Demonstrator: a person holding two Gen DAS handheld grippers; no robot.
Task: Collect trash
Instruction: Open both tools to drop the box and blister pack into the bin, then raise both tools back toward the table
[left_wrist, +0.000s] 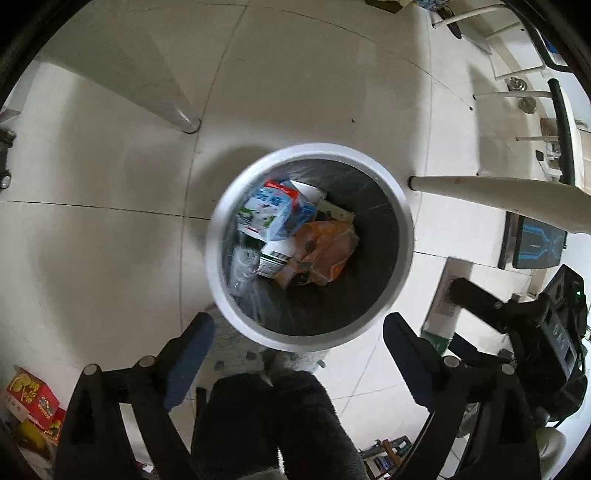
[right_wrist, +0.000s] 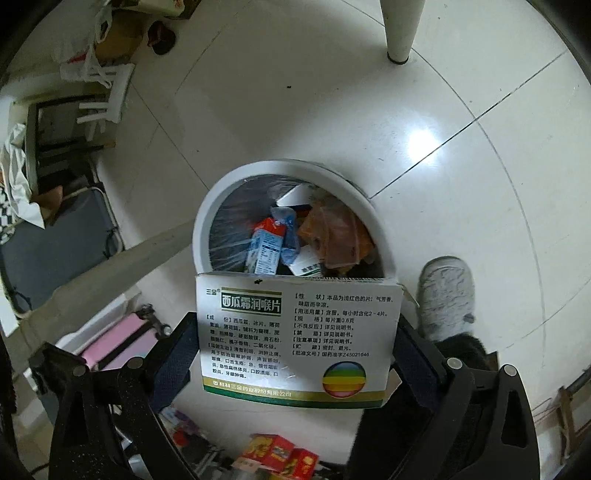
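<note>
Basically both grippers hung over the white bin: left gripper gaped empty, right gripper spread wide, medicine box between its pads; grip unclear.

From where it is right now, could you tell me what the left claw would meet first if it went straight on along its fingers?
Most likely the trash in the white bin: the open, empty left claw points into its mouth, toward the blue-and-white carton lying on top. Depth is uncertain.
</note>
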